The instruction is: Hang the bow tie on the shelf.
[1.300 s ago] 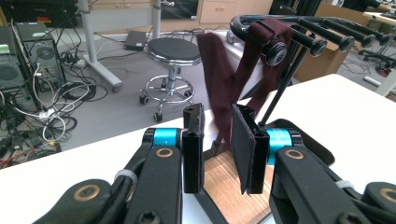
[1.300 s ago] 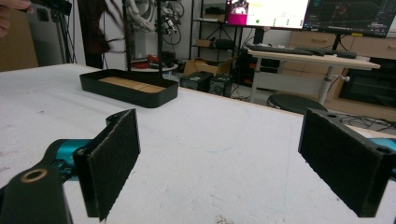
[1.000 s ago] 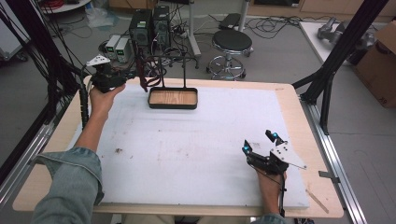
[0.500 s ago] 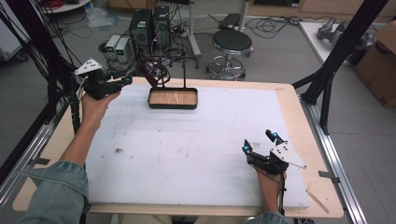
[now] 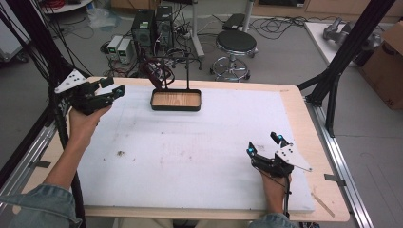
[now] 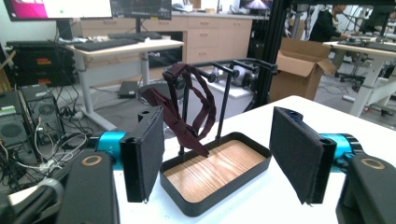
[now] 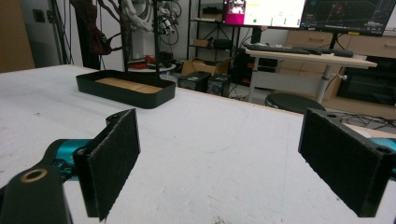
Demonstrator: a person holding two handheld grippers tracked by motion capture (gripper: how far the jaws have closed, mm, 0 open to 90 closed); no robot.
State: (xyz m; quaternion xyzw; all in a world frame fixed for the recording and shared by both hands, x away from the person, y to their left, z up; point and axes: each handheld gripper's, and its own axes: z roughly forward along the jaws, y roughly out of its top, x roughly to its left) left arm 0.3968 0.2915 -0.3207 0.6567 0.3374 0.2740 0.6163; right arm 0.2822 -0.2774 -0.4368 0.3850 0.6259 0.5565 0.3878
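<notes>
The dark red strap (image 6: 184, 109) hangs from the black stand (image 6: 224, 100) over the wood-bottomed tray (image 5: 175, 100) at the table's far edge, straight ahead of the spread left gripper (image 5: 110, 91), far nearer than the right gripper (image 5: 264, 145), also spread.

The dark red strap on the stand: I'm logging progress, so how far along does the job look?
Nothing looks done yet: the dark red strap hangs on the stand above the bare wooden tray. In hand: the left gripper, jaws open and empty, points at strap and tray. The right gripper rests open near the table's front edge. Any grasping or moving is left.
</notes>
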